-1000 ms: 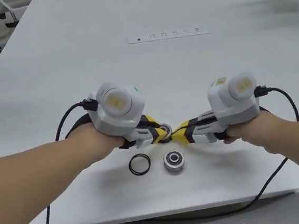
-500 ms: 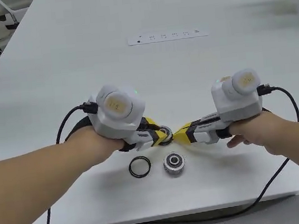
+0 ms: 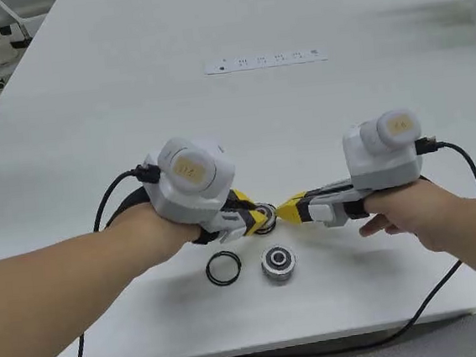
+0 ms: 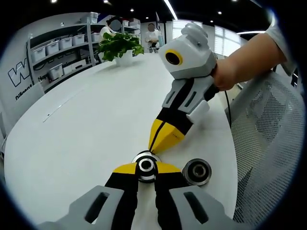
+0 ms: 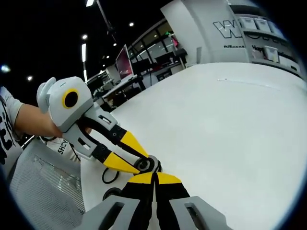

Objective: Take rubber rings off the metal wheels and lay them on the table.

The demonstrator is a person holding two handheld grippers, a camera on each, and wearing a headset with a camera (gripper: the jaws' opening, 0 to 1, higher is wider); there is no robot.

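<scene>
Head view: the left tool [image 3: 257, 219] clamps a small round silver metal wheel [image 3: 266, 213] just above the white tabletop [image 3: 128, 88], the right tool [image 3: 288, 210], jaws pressed together, touches that wheel's rim, and below them a black rubber ring [image 3: 223, 268] lies beside a second metal wheel [image 3: 278, 261].
</scene>
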